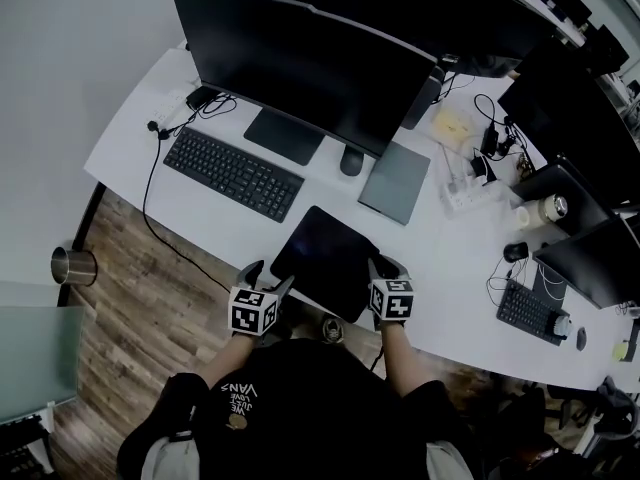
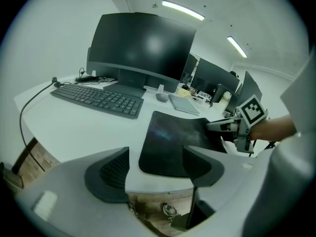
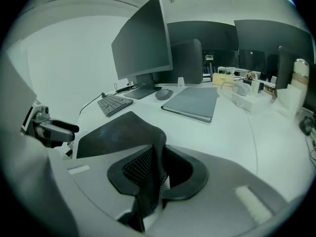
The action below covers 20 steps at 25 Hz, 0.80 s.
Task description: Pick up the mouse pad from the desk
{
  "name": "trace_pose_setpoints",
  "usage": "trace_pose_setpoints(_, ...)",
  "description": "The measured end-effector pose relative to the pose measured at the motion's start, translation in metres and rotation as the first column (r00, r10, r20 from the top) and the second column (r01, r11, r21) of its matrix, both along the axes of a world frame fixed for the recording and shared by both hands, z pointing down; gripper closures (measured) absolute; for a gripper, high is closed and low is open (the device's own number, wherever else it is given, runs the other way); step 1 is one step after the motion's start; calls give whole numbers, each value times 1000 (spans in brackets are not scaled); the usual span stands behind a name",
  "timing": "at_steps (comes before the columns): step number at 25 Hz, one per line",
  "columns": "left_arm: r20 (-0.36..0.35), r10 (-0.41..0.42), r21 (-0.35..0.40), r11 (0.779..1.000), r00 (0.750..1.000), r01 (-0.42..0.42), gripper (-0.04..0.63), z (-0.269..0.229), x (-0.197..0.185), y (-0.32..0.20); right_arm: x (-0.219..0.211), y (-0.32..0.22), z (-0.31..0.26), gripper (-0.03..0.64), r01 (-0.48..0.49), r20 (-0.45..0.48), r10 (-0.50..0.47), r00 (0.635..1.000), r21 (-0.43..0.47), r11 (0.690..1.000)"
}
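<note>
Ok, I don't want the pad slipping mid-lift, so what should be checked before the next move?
1. Right tool shut on an edge of the mouse pad: ok.
2. Left tool gripping the pad: not ok, jaws apart.
3. Pad's top bare of other things: ok.
4. Keyboard and mouse apart from the pad: ok.
5. Right grip firm enough to lift: cannot tell.

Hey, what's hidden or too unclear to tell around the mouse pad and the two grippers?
- Head view: marker cubes hide where the left gripper and right gripper meet the mouse pad.
- Left gripper view: the pad's near right corner is behind that gripper's own jaw.
- Right gripper view: the pinched pad edge vanishes between the jaws, so grip depth is unclear.
- Head view: items at the desk's right end are too small to name.
</note>
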<state>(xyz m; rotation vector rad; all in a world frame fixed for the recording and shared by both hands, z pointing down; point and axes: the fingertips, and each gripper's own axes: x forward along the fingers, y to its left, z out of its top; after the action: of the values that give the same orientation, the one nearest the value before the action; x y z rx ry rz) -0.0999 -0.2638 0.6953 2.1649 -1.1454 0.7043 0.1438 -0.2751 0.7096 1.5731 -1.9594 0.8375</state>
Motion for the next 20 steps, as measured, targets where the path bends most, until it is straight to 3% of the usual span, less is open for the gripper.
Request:
trace_pose_setpoints(8,99,-19,-64,998,995,25,281,23,1,-3,-10,2,-15,558,32,14,-33,999,35,999)
trace_pose_setpoints(17,144,-8,-75,997,990,19,285,28,14,-7,-13,7,-23,558,71,18,-72,997,45,996)
trace_pose_setpoints(20,152,0,-84,996,988,13,366,28,14,-6,-14,8,-23,558,81,16,-81,997,43,996)
